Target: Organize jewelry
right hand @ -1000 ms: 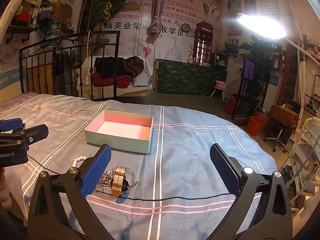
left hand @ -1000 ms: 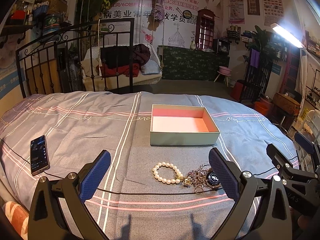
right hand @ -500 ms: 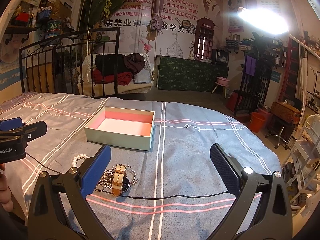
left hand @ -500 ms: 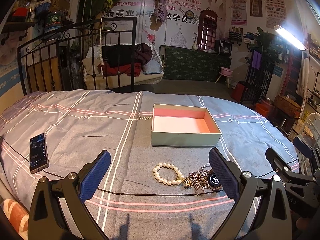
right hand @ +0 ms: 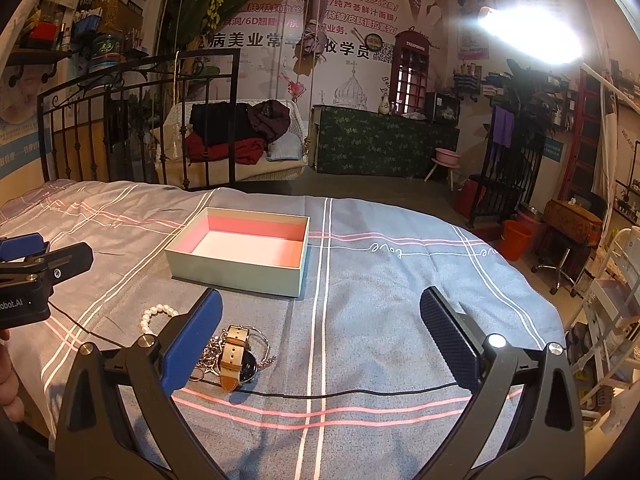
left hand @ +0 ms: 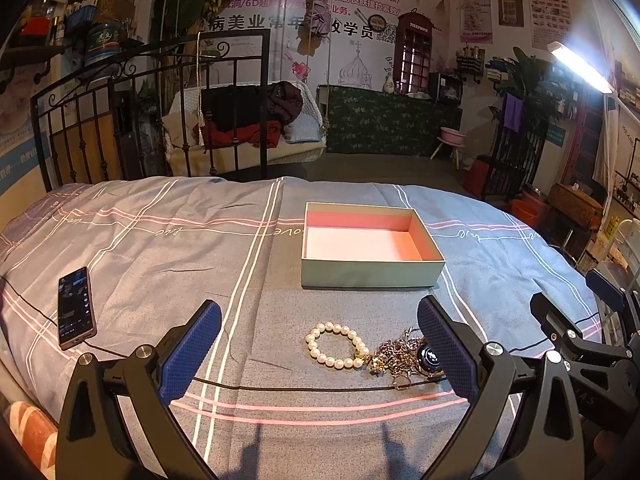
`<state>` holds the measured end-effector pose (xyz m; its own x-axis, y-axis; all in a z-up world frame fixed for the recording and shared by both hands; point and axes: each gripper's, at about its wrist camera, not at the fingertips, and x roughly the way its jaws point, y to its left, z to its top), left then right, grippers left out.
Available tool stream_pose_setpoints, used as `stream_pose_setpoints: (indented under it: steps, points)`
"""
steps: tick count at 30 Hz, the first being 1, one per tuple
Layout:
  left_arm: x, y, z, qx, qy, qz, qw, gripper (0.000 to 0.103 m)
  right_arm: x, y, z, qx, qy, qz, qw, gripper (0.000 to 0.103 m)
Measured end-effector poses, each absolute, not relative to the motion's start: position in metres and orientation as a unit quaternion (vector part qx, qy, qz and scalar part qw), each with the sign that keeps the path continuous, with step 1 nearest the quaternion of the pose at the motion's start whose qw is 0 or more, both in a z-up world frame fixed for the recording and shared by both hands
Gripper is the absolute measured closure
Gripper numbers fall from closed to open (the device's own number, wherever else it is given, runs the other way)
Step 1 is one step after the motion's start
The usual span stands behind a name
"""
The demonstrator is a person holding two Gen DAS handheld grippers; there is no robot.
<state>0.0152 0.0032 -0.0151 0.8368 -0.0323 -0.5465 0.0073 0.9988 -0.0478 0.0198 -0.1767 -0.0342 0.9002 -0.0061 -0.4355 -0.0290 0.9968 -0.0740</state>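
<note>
An open pale-green box (left hand: 372, 272) (right hand: 236, 270) with a pink lining sits empty on the grey striped bedspread. In front of it lie a pearl bracelet (left hand: 336, 344) (right hand: 157, 316), a tangle of metal chains (left hand: 394, 356) (right hand: 210, 354) and a watch with a tan strap (right hand: 234, 356), its dark dial (left hand: 430, 356) showing in the left wrist view. My left gripper (left hand: 318, 350) hovers open just short of the pearls. My right gripper (right hand: 320, 340) is open too, with the watch beside its left finger (right hand: 192, 340). Neither holds anything.
A phone (left hand: 75, 307) lies on the bedspread at the left, with a black cable (left hand: 280, 388) running across in front of the jewelry. A black iron bed frame (left hand: 160, 112) stands behind. The bed edge drops off at the right toward stools and buckets.
Both views have shifted slightly; the box and jewelry sit a little lower and closer in frame. Both grippers stay open and nothing on the bed has moved.
</note>
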Motion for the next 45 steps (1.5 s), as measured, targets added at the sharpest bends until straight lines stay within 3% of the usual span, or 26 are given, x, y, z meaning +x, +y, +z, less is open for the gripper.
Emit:
stream_pose_setpoints:
  steps: [32,40,45]
  points:
    - [0.027,0.009,-0.026,-0.035,0.309,-0.01,0.95,0.006,0.03,-0.171,-0.037,-0.046,0.242,0.008,0.969,0.005]
    - [0.06,0.026,-0.081,-0.053,0.451,-0.025,0.891,0.006,0.047,-0.176,-0.062,-0.029,0.308,0.023,0.951,0.005]
    - [0.083,0.02,-0.106,-0.033,0.478,-0.037,0.877,0.006,0.062,-0.182,-0.077,-0.013,0.333,0.026,0.943,0.005]
